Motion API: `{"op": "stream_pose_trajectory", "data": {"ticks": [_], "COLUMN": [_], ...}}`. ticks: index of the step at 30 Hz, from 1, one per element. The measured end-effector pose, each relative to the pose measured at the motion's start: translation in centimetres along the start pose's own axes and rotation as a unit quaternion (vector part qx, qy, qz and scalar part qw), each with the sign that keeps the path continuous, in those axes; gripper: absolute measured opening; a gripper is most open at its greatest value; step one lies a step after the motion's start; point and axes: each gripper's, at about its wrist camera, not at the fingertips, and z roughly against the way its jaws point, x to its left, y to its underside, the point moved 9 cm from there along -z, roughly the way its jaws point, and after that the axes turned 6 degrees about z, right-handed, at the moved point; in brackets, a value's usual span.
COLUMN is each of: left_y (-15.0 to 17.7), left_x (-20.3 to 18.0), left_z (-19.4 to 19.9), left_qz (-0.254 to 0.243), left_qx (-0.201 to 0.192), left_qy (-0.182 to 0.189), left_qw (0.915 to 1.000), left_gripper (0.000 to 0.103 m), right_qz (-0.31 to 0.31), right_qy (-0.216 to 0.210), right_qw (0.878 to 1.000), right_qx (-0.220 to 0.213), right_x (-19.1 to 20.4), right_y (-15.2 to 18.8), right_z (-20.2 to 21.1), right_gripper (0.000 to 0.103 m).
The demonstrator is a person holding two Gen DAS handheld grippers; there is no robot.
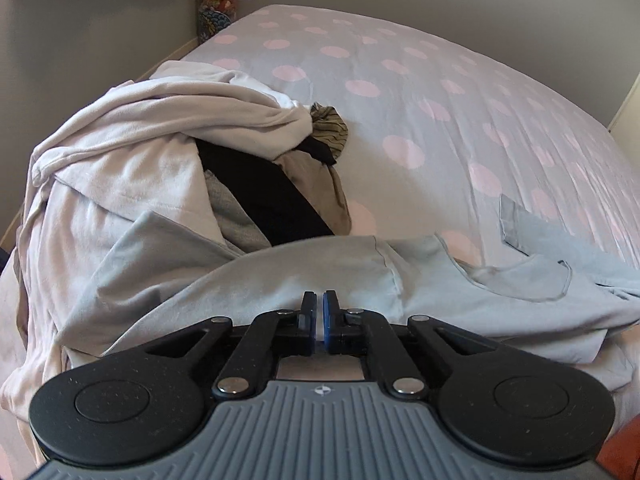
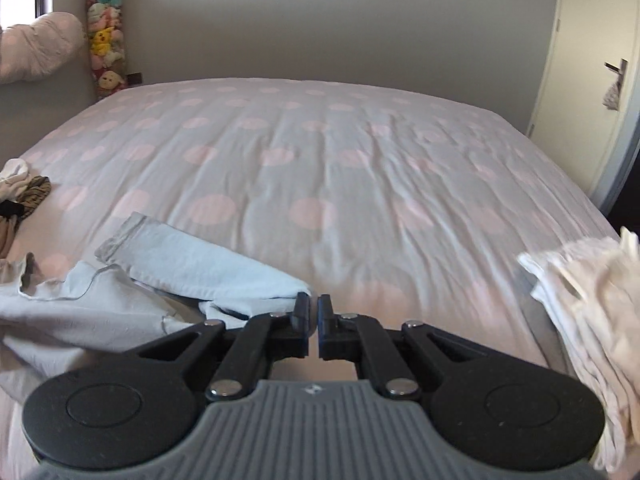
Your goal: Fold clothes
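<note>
Laundry heap (image 1: 132,168) crowds left of the pale blue garment (image 1: 280,280); both tongs (image 1: 319,300) (image 2: 314,305) clenched, grip unclear.

Pale blue garment (image 1: 280,280) crumpled on dotted bedspread (image 1: 440,100), beside heaped clothes (image 1: 140,160), perhaps pinched

Your right gripper (image 2: 314,312) has its jaws drawn together over the polka-dot bed (image 2: 320,168), nothing visibly between them. A pale blue garment (image 2: 168,276) lies crumpled at nine o'clock, touching the left jaw. At three o'clock sits a white folded stack (image 2: 592,296).
</note>
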Motion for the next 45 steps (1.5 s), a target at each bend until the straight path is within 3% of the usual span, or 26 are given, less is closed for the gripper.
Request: {"op": "stream_pose_trajectory", "data": {"ticks": [4, 6, 11, 12, 14, 18, 22, 25, 27, 29, 36, 37, 39, 41, 45], "left_y": [1.4, 1.8, 2.2, 2.2, 2.2, 2.1, 1.8, 1.1, 0.5, 0.0, -0.7, -0.6, -0.2, 0.0, 0.3], "left_x": [-2.5, -3.7, -6.5, -7.0, -7.9, -9.6, -10.4, -10.2, -10.1, -10.0, -9.6, -9.6, -9.5, -9.4, -9.2], "left_z": [-0.3, -0.7, -2.0, -2.2, -2.8, -4.1, -6.2, -7.8, -8.9, -10.3, -15.5, -16.1, -17.2, -17.7, -18.1], "left_qz": [-0.029, -0.043, -0.078, -0.083, -0.082, -0.088, -0.112, -0.129, -0.138, -0.148, -0.162, -0.161, -0.159, -0.155, -0.141], "left_qx": [0.021, 0.030, 0.039, 0.041, 0.046, 0.054, 0.061, 0.060, 0.061, 0.066, 0.093, 0.099, 0.108, 0.106, 0.105], "left_qy": [0.020, 0.024, 0.030, 0.033, 0.050, 0.076, 0.068, 0.053, 0.045, 0.039, 0.026, 0.026, 0.026, 0.026, 0.028], "left_qw": [0.9991, 0.9983, 0.9957, 0.9952, 0.9943, 0.9917, 0.9894, 0.9884, 0.9875, 0.9859, 0.9821, 0.9816, 0.9809, 0.9819, 0.9840], "left_gripper": [0.008, 0.024, 0.042, 0.044, 0.044, 0.048, 0.048, 0.051, 0.052, 0.053, 0.054, 0.054, 0.054, 0.056, 0.058], "right_qz": [-0.032, -0.037, -0.023, -0.012, 0.008, 0.033, 0.061, 0.074, 0.078, 0.084, 0.070, 0.063, 0.045, 0.036, 0.035], "right_qy": [-0.005, -0.017, -0.016, -0.012, -0.004, -0.040, -0.081, -0.107, -0.117, -0.119, -0.129, -0.137, -0.160, -0.163, -0.112], "right_qw": [0.998, 0.996, 0.998, 0.998, 0.999, 0.998, 0.994, 0.990, 0.988, 0.987, 0.983, 0.982, 0.978, 0.979, 0.988], "right_qx": [0.054, 0.074, 0.060, 0.054, 0.041, 0.031, 0.041, 0.053, 0.059, 0.067, 0.107, 0.114, 0.125, 0.121, 0.098], "right_x": [-2.5, -2.6, -2.4, -2.5, -2.4, -0.7, 2.8, 5.6, 6.9, 7.9, 8.9, 8.9, 8.9, 8.5, 5.3], "right_y": [4.1, 5.6, 5.1, 4.7, 3.8, 2.1, 1.0, 0.0, -0.7, -1.3, -2.1, -1.9, -1.6, -1.6, -2.5], "right_z": [0.5, 0.6, 1.7, 1.9, 2.3, 1.6, -1.6, -4.8, -6.9, -9.2, -15.6, -16.2, -16.8, -16.6, -15.6], "right_gripper": [0.005, 0.007, 0.014, 0.022, 0.038, 0.043, 0.045, 0.052, 0.064, 0.067, 0.063, 0.058, 0.018, 0.012, 0.005]}}
